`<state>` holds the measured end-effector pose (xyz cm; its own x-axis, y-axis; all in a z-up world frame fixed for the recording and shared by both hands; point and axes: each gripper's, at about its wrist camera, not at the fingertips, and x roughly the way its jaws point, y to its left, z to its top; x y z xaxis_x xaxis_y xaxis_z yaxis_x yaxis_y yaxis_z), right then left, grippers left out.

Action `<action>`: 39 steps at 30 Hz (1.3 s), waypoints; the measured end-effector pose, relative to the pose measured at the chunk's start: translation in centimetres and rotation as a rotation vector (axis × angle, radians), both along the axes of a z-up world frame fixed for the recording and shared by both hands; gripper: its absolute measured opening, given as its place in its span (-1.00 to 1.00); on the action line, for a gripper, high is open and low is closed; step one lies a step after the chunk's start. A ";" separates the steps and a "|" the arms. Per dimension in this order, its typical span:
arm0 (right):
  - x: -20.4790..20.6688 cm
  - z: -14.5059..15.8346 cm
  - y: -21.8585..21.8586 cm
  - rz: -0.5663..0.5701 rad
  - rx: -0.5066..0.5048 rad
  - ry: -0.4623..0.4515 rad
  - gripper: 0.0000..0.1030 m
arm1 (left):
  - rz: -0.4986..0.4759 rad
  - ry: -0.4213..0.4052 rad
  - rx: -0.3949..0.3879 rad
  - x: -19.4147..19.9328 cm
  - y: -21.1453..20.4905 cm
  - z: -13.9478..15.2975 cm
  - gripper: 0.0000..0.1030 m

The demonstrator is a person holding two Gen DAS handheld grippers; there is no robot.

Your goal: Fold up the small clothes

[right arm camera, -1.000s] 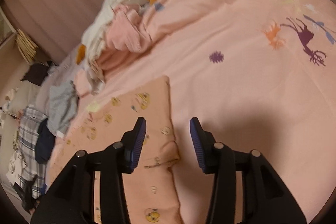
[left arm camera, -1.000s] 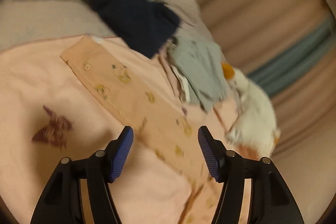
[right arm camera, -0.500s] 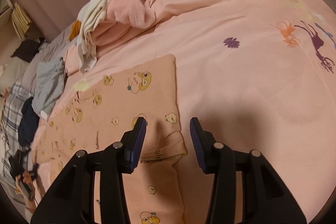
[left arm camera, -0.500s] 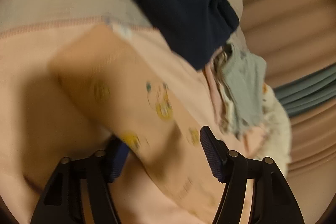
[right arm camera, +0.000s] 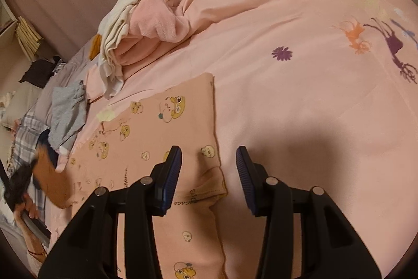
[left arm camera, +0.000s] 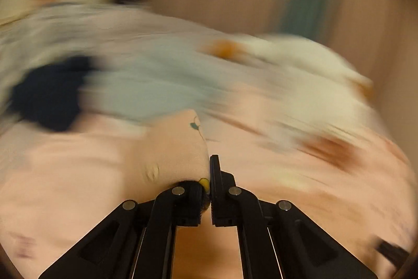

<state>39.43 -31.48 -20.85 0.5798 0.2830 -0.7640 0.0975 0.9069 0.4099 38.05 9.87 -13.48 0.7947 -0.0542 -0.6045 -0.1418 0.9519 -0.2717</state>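
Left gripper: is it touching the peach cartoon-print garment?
Touching. Left wrist view shows the left gripper shut on a fold of the peach cartoon-print garment.

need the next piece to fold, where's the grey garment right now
In the right wrist view the grey garment lies at the left, between the peach printed garment and the plaid cloth.

Small dark lettering on the peach garment point(right arm camera: 167, 137), too small to read
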 end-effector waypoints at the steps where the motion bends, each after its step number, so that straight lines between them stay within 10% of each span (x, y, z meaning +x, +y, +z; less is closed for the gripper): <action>1: 0.0 0.1 -0.2 -0.002 0.000 0.000 -0.14 | -0.100 0.035 -0.052 0.7 -3.0 -0.5 -0.98; 6: -0.2 0.4 -2.0 -0.027 0.057 -0.016 -0.10 | -0.377 0.299 -0.239 1.9 -11.6 -4.4 -0.73; 11: -0.1 0.3 -2.5 -0.020 0.131 -0.005 0.09 | -0.379 0.225 -0.152 -3.1 -10.0 -1.9 -0.14; 13: 0.1 0.0 -1.7 0.016 0.172 0.018 0.09 | -0.279 0.163 -0.069 -6.0 -7.6 -1.2 0.51; 17: 0.4 -0.1 1.2 0.139 0.279 0.005 0.11 | -0.010 0.195 0.242 -7.7 -4.3 -3.6 0.57; 24: 0.6 0.1 4.9 0.169 0.098 0.077 0.21 | 0.011 0.394 0.497 -5.6 -3.2 -10.9 0.57; 28: 1.5 1.9 6.0 0.066 -0.059 0.177 0.30 | 0.059 0.351 0.431 -5.4 -2.1 -11.1 0.57; 32: 5.6 5.0 11.3 0.122 -0.211 0.163 0.27 | 0.123 0.373 0.191 -5.3 0.7 -11.5 0.82; 39: 11.8 -1.9 19.8 0.130 -0.458 0.491 -0.23 | 0.116 0.372 0.206 -4.7 0.1 -11.6 0.91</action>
<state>51.19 -11.72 -22.78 0.1184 -0.0877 -0.9891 0.0528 0.9952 -0.0819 33.30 9.97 -25.04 0.5146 0.1741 -0.8396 -0.3034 0.9528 0.0117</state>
